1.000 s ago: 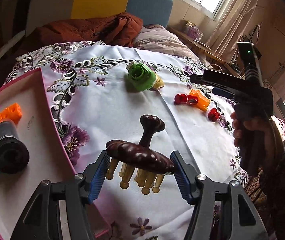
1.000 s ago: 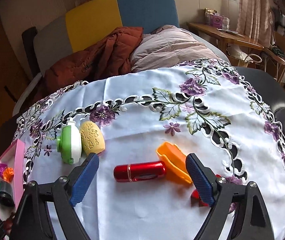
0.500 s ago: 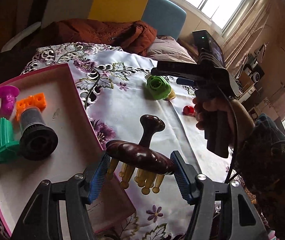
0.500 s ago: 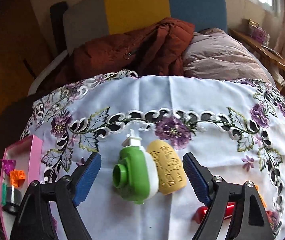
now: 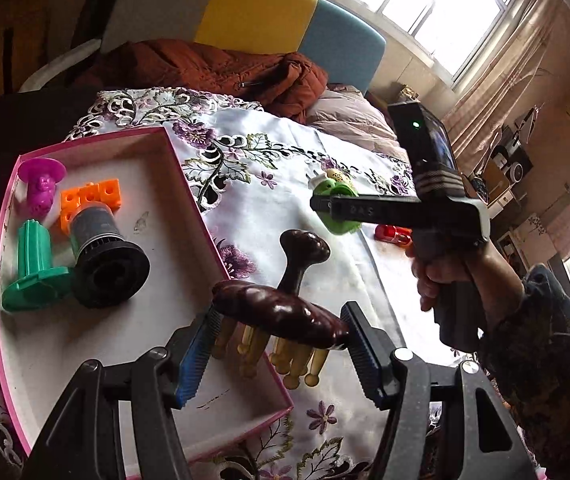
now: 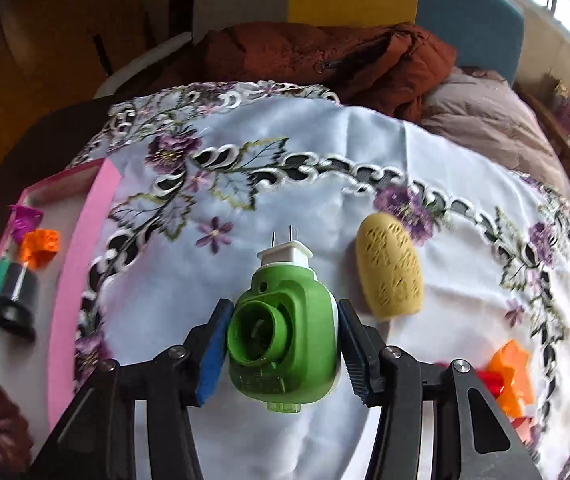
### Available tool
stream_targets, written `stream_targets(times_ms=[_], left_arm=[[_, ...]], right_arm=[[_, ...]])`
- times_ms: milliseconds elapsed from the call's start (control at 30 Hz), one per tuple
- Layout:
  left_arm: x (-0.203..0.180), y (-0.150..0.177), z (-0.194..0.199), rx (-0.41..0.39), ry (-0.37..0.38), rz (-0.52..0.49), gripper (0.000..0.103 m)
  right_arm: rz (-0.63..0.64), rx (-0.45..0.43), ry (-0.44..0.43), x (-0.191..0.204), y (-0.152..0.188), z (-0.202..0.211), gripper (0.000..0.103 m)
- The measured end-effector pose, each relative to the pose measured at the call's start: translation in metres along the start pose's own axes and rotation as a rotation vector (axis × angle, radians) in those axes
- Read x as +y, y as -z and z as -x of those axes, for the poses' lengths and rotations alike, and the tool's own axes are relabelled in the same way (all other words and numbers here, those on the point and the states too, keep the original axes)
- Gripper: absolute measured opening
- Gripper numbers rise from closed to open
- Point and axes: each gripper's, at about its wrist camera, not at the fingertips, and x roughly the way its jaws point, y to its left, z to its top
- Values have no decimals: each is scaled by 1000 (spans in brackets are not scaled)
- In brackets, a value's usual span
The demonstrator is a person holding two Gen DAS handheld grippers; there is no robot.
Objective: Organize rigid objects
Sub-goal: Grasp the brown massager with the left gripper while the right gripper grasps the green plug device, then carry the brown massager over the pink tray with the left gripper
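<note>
The left gripper [image 5: 275, 344] was closed on a dark brown wooden massager with a knobbed handle and pale pegs [image 5: 281, 308], its blue pads pressed against both ends of the head. The massager hung over the near right wall of the shallow pink-rimmed box [image 5: 189, 184]; whether its pegs touched the wall could not be made out.

Inside the box lay a purple plastic stamp-like piece [image 5: 41, 184], an orange toy brick [image 5: 93, 196], a teal ribbed plastic cylinder with a flange [image 5: 35, 268] and a black-and-grey flared cylinder [image 5: 103, 248], the last resting against the teal piece and partly covering the brick.

The right gripper [image 6: 281, 344] was narrowed around a green plastic plug-in device with a white two-pin plug [image 6: 285, 336], which lay on the white floral embroidered tablecloth [image 6: 325, 160]; the pads sat right at its sides, though firm contact was hard to confirm. A yellow perforated oval pod [image 6: 389, 264] lay just beside it. A red cylinder [image 6: 491, 380] and an orange plastic piece [image 6: 513, 372] were largely hidden behind the right finger. From the left wrist view, the right hand [image 5: 445, 276] and its tool covered much of the green device.
</note>
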Motion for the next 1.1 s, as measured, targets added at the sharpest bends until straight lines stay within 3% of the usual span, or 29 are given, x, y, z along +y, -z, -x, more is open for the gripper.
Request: stream_targets(times_ms=[100, 233, 333, 467, 1100], left_arm=[[1, 2, 4, -9, -7, 2, 63], [1, 6, 11, -23, -31, -2, 63], [3, 8, 17, -30, -63, -2, 63], [8, 11, 21, -33, -99, 14, 63], [15, 18, 30, -45, -232, 0, 63]], right_arm=[[-28, 35, -74, 2, 25, 5, 52], [-57, 53, -41, -3, 51, -3, 54], [-86, 0, -52, -8, 60, -4, 54], [-38, -19, -7, 0, 62, -4, 54], [-12, -23, 23, 2, 60, -5, 59]])
